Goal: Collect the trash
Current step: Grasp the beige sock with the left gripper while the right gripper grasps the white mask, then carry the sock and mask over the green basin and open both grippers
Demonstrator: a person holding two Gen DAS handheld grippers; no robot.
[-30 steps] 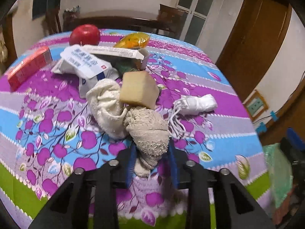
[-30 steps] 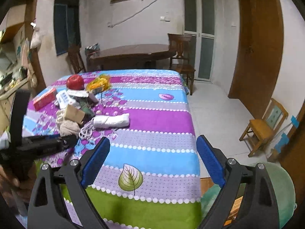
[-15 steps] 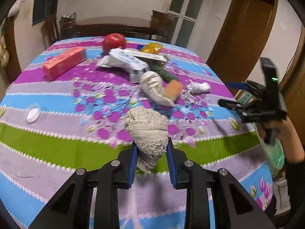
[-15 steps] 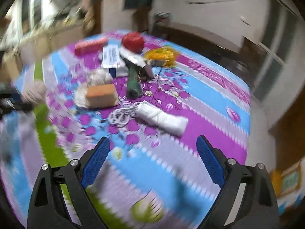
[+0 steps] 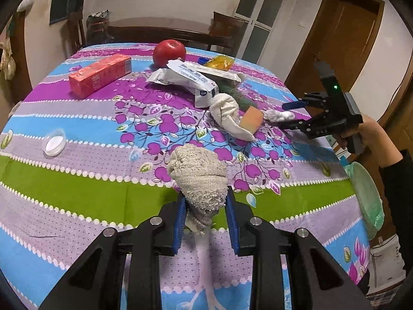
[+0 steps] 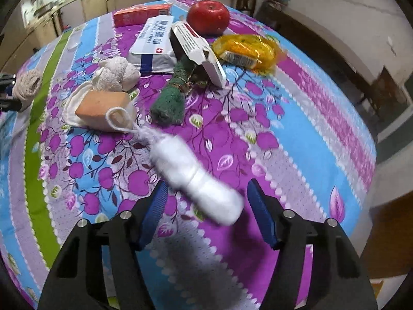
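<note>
Now: one rag held, one white roll between two open fingers

Far to the left on the tabletop [image 5: 77, 188] lies a small clear lid [image 5: 54, 142]. Behind it is a red box [image 5: 100, 77]. The left tool [image 5: 205, 219] is squeezed tight on a gray rag [image 5: 198, 178] and holds it up above the green stripe of the cloth.

Farther back is a red apple [image 5: 169, 51], with a white pack [image 5: 191, 77] and a yellow wrapper [image 5: 219, 63] near it. A cream cloth [image 5: 228, 116] lies in the middle, and an orange sponge [image 5: 251, 120] is touching it. A green scrubber [image 6: 170, 100] lies just beside the sponge.

On the right, the right tool [image 6: 206, 204] is wide open. A white roll [image 6: 198, 178] with a string loop lies on the tabletop between its two blue fingers [image 6: 260, 214]. The fingers do not touch the roll. It looks blurry in the right wrist view.

At the far right edge, past the tabletop, is a green bag [image 5: 366, 201]
</note>
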